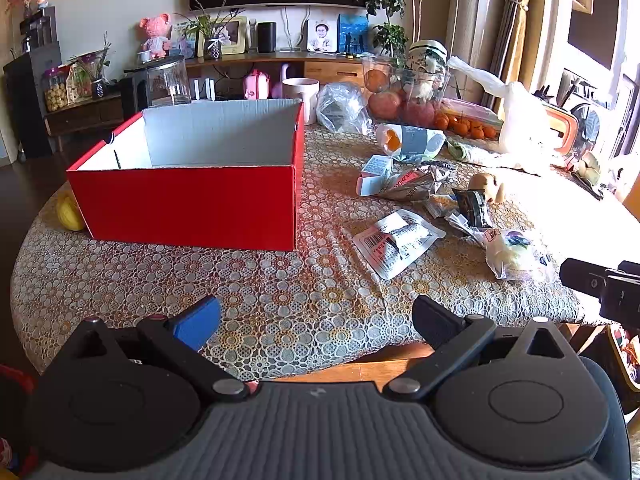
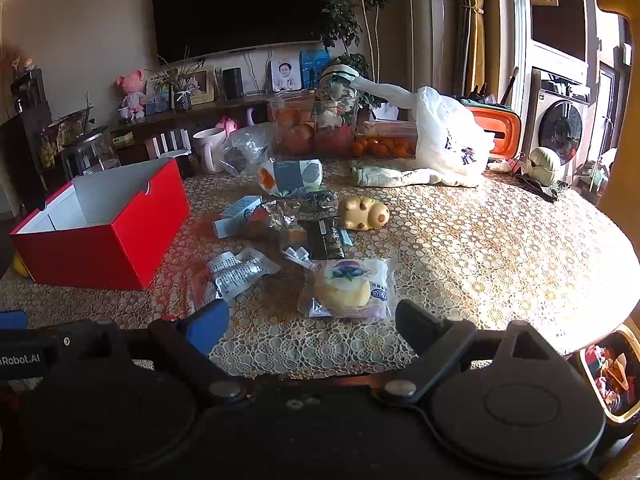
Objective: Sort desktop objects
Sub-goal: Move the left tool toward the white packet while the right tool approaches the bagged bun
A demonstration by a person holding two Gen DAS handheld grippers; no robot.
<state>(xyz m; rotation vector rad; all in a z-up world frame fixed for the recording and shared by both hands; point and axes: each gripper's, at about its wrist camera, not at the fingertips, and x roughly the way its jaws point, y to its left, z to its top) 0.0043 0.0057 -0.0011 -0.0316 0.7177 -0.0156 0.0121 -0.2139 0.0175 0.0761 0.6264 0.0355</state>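
An open red box (image 1: 192, 196) with a white inside stands on the round lace-covered table (image 1: 260, 288); it also shows in the right wrist view (image 2: 100, 236). Loose items lie to its right: a white barcode packet (image 1: 396, 242) (image 2: 240, 270), a wrapped bun (image 1: 516, 254) (image 2: 350, 288), a black sachet (image 1: 474, 206) (image 2: 326, 238), a small blue-white carton (image 1: 374, 174) (image 2: 238, 214) and a spotted yellow toy (image 2: 364, 213). My left gripper (image 1: 316, 322) is open and empty over the table's near edge. My right gripper (image 2: 312, 326) is open and empty, just short of the bun.
A yellow ball (image 1: 68, 212) sits left of the box. At the back stand a white mug (image 1: 302, 96), a clear bag (image 1: 344, 108), fruit and oranges (image 1: 464, 124), a white plastic bag (image 2: 448, 140) and an orange case (image 2: 496, 132). A bin (image 2: 608, 376) sits below the table's right edge.
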